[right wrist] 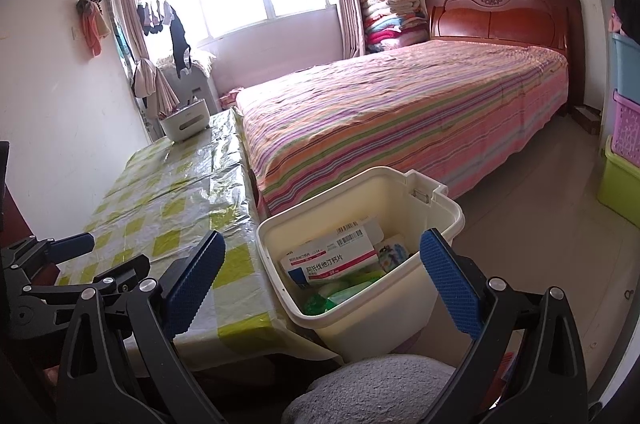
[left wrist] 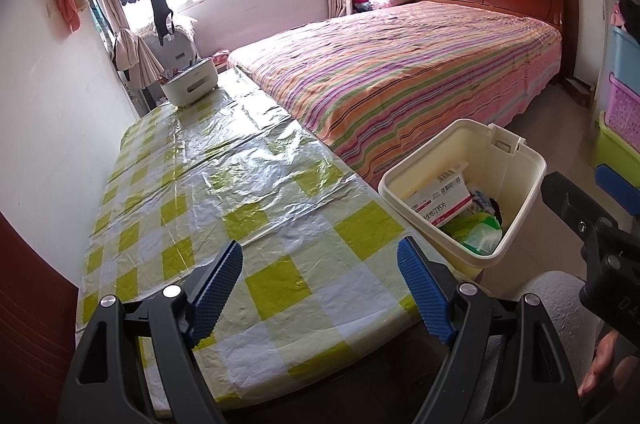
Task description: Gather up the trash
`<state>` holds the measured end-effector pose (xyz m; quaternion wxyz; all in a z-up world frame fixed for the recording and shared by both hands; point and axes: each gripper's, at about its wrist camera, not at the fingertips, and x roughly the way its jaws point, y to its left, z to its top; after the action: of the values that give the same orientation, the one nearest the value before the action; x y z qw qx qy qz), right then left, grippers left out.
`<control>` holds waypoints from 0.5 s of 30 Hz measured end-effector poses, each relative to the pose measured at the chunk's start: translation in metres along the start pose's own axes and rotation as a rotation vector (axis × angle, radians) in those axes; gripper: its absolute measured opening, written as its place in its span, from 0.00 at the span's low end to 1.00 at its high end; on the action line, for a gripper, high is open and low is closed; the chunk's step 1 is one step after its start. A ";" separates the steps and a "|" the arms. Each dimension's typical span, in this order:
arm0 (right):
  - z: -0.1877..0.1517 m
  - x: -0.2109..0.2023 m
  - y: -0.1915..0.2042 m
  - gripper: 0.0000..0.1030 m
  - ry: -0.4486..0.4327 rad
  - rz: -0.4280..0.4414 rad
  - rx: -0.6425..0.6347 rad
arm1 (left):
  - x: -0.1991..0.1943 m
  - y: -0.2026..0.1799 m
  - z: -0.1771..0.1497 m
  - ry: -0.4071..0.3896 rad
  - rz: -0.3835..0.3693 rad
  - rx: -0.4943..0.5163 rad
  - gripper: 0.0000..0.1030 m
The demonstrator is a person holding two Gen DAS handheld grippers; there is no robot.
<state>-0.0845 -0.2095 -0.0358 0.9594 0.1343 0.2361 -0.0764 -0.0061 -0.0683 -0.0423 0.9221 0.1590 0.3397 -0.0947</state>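
Left gripper (left wrist: 320, 284), at the bottom centre of the left wrist view, is hanging over the near end of the table (left wrist: 248, 184) with its blue pads spread wide and nothing between them. Right of it, in the lower right of the frame, the cream trash bin (left wrist: 516, 160) is standing just beside the table's edge, holding a pink-and-white medicine box (left wrist: 440, 198) and a green-and-white wrapper (left wrist: 482, 234). A white appliance (left wrist: 190, 82) is sitting at the table's far end, upper left, and the striped bed (left wrist: 400, 64) is filling the middle right.

Right gripper (right wrist: 324, 272), at the bottom centre of the right wrist view, is also gaping, its pads framing the trash bin (right wrist: 448, 208) without touching it; it is gripping nothing. The medicine box (right wrist: 332, 258) is lying tilted on top of green wrappers (right wrist: 344, 290) inside the bin. The left gripper (right wrist: 116, 256) is showing at the lower left over the table (right wrist: 168, 192), released.
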 end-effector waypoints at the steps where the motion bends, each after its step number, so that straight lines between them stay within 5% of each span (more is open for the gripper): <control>1: 0.000 0.000 0.000 0.94 0.000 0.000 0.001 | 0.000 0.000 0.000 -0.001 0.000 0.000 0.75; 15: -0.003 0.002 -0.002 0.94 0.006 0.003 0.007 | -0.003 -0.005 0.002 -0.009 0.002 0.019 0.75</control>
<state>-0.0842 -0.2107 -0.0393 0.9583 0.1382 0.2385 -0.0756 -0.0087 -0.0738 -0.0405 0.9222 0.1676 0.3346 -0.0977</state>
